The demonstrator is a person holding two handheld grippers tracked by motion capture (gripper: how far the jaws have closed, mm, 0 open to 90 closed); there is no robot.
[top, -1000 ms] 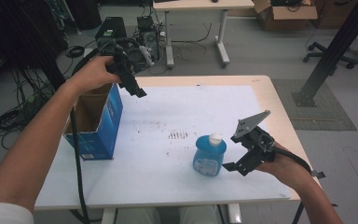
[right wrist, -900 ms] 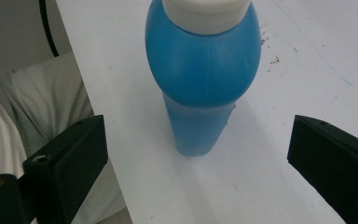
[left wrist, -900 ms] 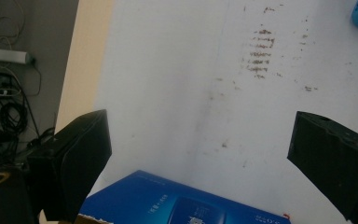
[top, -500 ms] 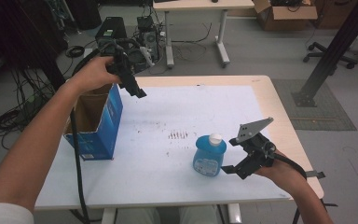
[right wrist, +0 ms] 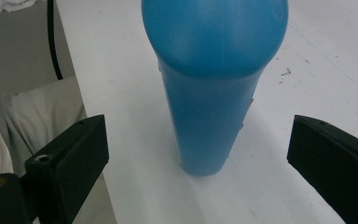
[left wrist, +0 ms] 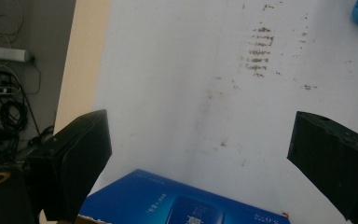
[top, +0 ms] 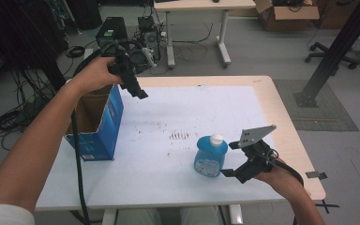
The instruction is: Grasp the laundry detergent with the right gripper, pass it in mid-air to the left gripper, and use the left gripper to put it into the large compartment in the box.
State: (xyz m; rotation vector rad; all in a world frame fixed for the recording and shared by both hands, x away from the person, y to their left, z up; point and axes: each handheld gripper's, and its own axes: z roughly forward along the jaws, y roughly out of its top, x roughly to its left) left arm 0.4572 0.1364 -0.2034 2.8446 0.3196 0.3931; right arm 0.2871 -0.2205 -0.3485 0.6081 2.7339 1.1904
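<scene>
Gripper number one, the right gripper (top: 234,159), sat low at about four o'clock on the desk (top: 168,117), its jaws spread wide and holding nothing. Just at its nine o'clock stood one blue bottle (top: 210,156) with a white cap (top: 216,139), upright on the white desk top, near the jaw tips though I could not tell if they touched it. In the right gripper view the blue bottle (right wrist: 214,84) stood squarely between the two black jaws, with open desk showing on either side of it, so neither jaw pressed on it.

Gripper number two, the left gripper (top: 133,86), hung in the air at about ten o'clock, above the far corner of one blue cardboard box (top: 103,126). Its jaws were also wide apart and empty; in the left gripper view they framed bare desk and the top edge of the blue cardboard box (left wrist: 182,205) down at six o'clock.

That box stood open-topped at the desk's nine o'clock side, well apart from the bottle. One patch of small dark marks (top: 178,136) lay on the desk between the two, nearer the bottle.

So I counted two grippers, one bottle, one box.
</scene>
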